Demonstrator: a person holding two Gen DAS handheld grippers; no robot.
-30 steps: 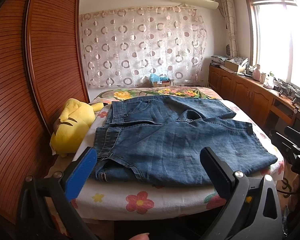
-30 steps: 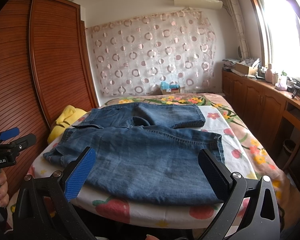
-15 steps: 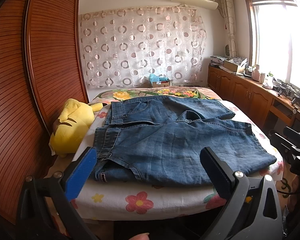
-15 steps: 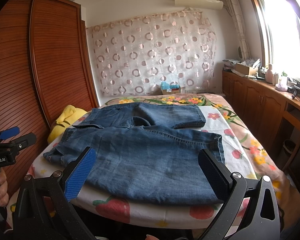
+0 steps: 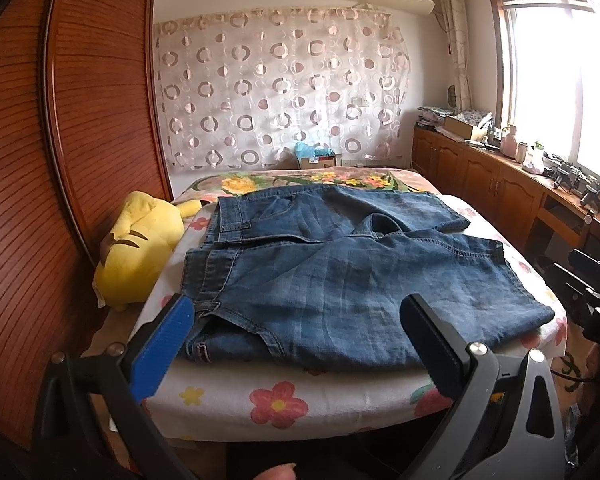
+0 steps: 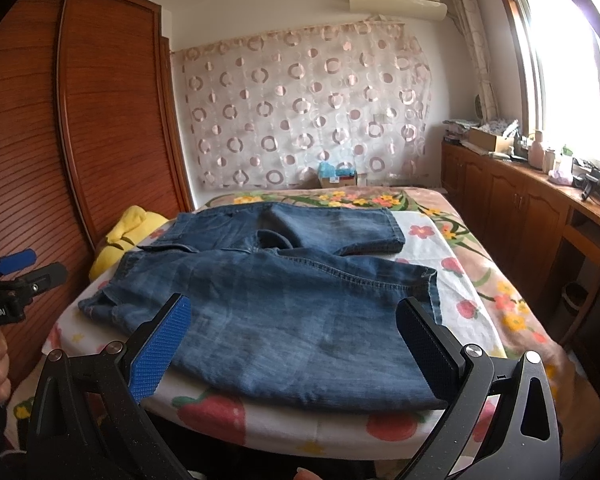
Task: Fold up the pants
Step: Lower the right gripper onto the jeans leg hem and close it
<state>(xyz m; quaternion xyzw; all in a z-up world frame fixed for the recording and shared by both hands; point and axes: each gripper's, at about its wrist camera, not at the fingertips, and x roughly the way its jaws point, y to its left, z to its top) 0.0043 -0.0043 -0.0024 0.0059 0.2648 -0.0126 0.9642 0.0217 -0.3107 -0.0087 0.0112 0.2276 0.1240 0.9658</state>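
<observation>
- Blue denim pants [image 5: 340,280] lie spread flat on the flowered bed [image 5: 276,400].
- Left gripper [image 5: 292,336] and right gripper [image 6: 292,336] fingers are spread, holding nothing.

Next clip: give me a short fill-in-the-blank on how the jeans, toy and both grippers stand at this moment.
1. The jeans lie spread on the ____.
2. The plush toy beside the jeans' waistband is coloured ____.
3. The left gripper and the right gripper are both ____.
4. Neither gripper holds the jeans, so folding has not yet ____.

Missing words: bed; yellow; open; begun
</observation>
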